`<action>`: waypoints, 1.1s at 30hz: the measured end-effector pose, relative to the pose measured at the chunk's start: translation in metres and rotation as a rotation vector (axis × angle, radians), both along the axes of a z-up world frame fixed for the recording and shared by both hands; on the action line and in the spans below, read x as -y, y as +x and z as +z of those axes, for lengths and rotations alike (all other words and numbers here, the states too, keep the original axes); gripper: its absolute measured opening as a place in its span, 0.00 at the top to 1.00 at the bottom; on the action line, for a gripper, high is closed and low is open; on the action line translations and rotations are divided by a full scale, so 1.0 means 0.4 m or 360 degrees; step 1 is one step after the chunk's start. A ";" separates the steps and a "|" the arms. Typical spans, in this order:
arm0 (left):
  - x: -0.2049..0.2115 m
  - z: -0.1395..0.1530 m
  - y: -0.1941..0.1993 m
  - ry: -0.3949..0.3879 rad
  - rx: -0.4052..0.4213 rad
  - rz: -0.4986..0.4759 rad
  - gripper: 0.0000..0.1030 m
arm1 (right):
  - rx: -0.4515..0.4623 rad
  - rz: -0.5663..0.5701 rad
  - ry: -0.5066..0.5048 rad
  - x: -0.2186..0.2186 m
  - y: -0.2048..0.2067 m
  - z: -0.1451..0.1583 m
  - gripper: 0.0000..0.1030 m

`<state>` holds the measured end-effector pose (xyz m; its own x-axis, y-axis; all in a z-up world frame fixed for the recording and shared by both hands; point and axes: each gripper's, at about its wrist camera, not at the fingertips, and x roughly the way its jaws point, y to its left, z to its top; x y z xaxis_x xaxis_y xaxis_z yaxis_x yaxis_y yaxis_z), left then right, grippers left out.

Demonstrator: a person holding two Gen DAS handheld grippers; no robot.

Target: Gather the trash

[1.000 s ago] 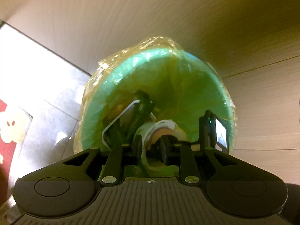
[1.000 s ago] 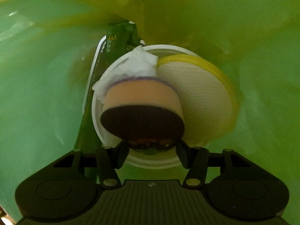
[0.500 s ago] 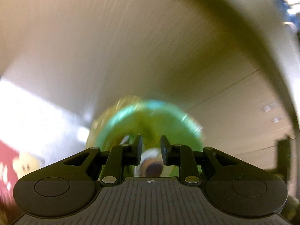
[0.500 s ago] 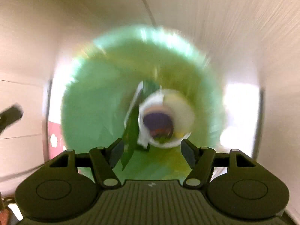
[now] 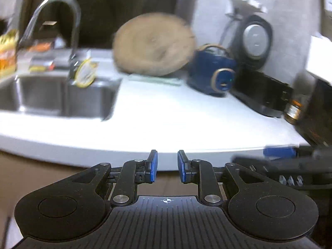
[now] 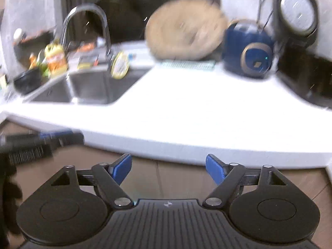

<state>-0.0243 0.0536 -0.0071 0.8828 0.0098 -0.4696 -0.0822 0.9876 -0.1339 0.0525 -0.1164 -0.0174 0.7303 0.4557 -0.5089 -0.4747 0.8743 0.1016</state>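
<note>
My left gripper (image 5: 167, 166) is level with the front edge of a white countertop (image 5: 166, 114). Its blue pads (image 5: 154, 166) stand a narrow gap apart with nothing between them. My right gripper (image 6: 168, 168) faces the same countertop (image 6: 186, 108); its jaws are opening wide and hold nothing. Each gripper shows blurred in the other's view: the right one (image 5: 280, 159) at the right edge, the left one (image 6: 41, 141) at the left. No bin and no trash in a grip is in view.
A steel sink (image 5: 51, 95) with a curved tap (image 5: 62, 10) sits at the left, a yellow-rimmed round item (image 5: 85, 72) on its edge. Behind stand a round wooden board (image 5: 153, 45), a blue appliance (image 5: 211, 72) and black appliances (image 5: 265, 95). Bottles (image 6: 55, 58) crowd the sink's far left.
Both grippers rose out of the green-lined bin up to counter height. The right gripper let go of the round item, left it in the bin and spread its jaws.
</note>
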 end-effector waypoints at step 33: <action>0.196 -0.041 -0.047 0.0354 0.0255 0.0089 0.86 | 0.0322 -0.0153 0.0165 0.120 -0.110 -0.082 0.13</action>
<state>-0.0433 -0.0249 -0.0234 0.9407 0.1481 -0.3052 -0.1329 0.9887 0.0699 0.0083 -0.1644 -0.0503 0.8551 0.4214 -0.3020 -0.4097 0.9062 0.1045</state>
